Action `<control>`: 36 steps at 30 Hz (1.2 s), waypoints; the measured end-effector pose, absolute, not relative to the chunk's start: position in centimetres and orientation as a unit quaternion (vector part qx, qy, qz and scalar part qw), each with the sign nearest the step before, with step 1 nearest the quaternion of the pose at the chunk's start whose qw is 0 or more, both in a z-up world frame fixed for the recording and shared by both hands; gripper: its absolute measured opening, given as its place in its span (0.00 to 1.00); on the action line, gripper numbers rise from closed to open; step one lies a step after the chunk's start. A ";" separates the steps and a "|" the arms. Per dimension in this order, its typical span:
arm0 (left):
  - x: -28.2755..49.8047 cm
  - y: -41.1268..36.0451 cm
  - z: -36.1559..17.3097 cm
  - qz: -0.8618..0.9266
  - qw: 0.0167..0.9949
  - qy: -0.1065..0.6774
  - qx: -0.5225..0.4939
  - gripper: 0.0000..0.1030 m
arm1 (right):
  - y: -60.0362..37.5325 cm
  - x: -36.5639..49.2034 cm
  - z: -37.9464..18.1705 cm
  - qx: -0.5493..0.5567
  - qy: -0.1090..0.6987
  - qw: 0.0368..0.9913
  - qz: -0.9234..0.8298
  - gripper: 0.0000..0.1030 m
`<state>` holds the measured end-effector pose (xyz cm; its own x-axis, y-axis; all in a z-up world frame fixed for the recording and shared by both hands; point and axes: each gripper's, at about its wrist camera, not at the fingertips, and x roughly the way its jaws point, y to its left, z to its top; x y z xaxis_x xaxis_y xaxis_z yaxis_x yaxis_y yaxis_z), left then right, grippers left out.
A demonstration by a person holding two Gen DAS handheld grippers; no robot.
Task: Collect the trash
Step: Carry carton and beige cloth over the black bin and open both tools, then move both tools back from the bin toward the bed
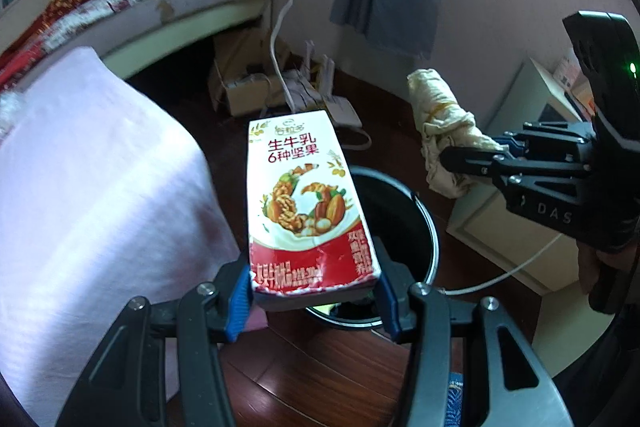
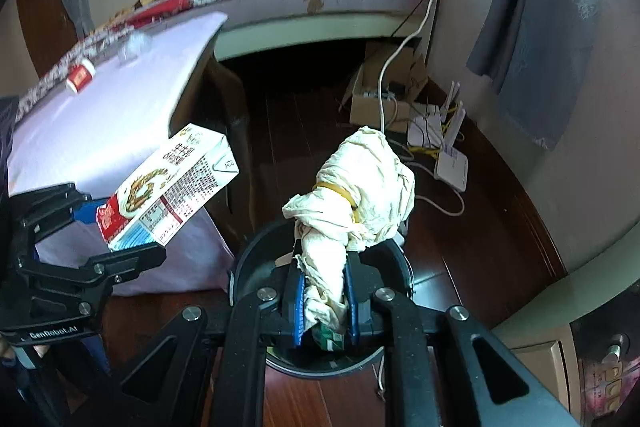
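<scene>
Two pieces of trash are in my claws, both above the black bin [image 1: 404, 223] on the floor. My left claw [image 1: 316, 291] grips a milk carton [image 1: 304, 203] by its bottom end, long axis pointing away from me, out over the bin's mouth. My right claw [image 2: 324, 303] is clamped on a wad of paper [image 2: 360, 187], sticking up over the bin, so it looks nearer the drop. Only the right view shows more litter on the desk [image 2: 120, 107] beyond.
</scene>
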<state>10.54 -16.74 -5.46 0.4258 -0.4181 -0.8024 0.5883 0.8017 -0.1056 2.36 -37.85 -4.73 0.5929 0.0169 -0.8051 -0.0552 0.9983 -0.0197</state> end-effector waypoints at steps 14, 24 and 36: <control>11.8 -19.4 -11.3 -0.331 0.789 0.506 0.107 0.52 | -38.3 4.0 -13.5 -0.033 0.542 0.838 0.051 0.17; 13.1 -20.3 -13.7 -0.326 0.775 0.531 0.105 0.87 | -38.9 4.9 -16.5 -0.060 0.576 0.815 0.038 0.58; 12.5 -17.4 -12.9 -0.266 0.807 0.520 0.082 0.98 | -40.5 4.8 -15.0 -0.084 0.568 0.819 -0.019 1.00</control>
<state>12.54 -17.45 -12.93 0.3170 -0.3432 -0.8841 0.5148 0.8452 -0.1435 4.82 -40.53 -15.04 0.3542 -0.1266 -0.9265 -0.0646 0.9851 -0.1593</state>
